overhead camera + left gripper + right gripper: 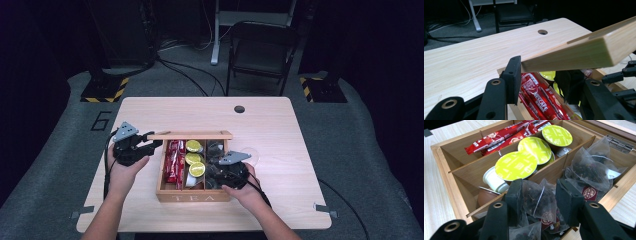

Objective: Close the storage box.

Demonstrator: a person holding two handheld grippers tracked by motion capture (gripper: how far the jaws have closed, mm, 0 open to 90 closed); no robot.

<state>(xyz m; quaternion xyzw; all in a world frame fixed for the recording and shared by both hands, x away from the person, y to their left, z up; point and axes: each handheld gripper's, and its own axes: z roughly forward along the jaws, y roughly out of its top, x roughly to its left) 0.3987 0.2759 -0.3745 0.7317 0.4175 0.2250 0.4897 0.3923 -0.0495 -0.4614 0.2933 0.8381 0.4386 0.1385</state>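
Table (280,130): pale wood-grain top, rounded corners, one round hole (239,109) near the far edge; bare surface on every side of the box.
Box (192,197): light wood, rectangular, lettered TEA on its near wall; thin slats split it into three lengthwise compartments; it stands near my edge of the table.
Lid (584,51): flat wooden slab, square-edged, hinged at the far wall, raised and tilted over the box.
Left gripper (150,141): my black jaws are clamped on the lid's left end, holding it up.
Right gripper (537,200): low in the right compartment; my pads press on a tea bag from both sides.
Tea bag (539,199): sheer pyramid mesh, dark leaves inside, lying among others like it.
Pods (516,165): round cups with lime-green foil tops, middle compartment.
Sticks (539,100): glossy red sachets, left compartment.
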